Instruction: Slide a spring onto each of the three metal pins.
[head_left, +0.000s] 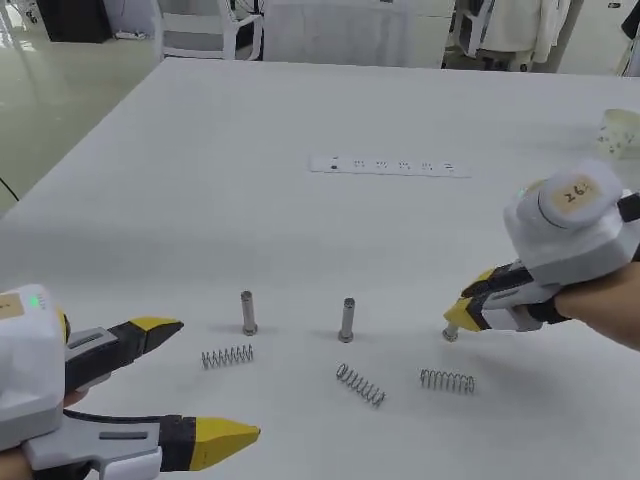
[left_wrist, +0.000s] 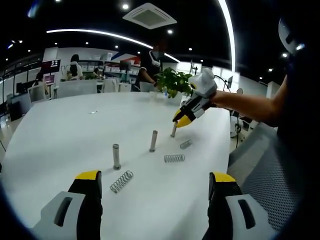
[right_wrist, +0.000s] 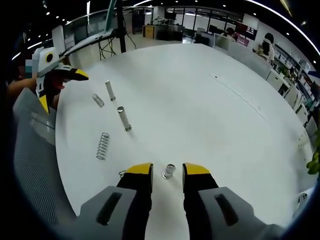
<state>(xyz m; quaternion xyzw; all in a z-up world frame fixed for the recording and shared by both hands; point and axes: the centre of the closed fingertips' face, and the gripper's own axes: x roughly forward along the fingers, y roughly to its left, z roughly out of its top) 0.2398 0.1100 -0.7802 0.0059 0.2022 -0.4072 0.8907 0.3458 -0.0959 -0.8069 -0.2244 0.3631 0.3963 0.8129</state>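
Three pins (head_left: 347, 320) stand upright on the table (head_left: 300, 220), with a spring (head_left: 228, 356) lying by each. The right gripper (right_wrist: 167, 169) has its fingers narrowly either side of the end pin (head_left: 451, 331). The left gripper (left_wrist: 156, 176) has its fingers spread wide and empty.

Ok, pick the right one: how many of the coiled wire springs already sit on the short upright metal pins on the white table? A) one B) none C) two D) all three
B: the left spring, middle spring and right spring all lie flat on the white table, and the left pin, middle pin and right pin stand bare.
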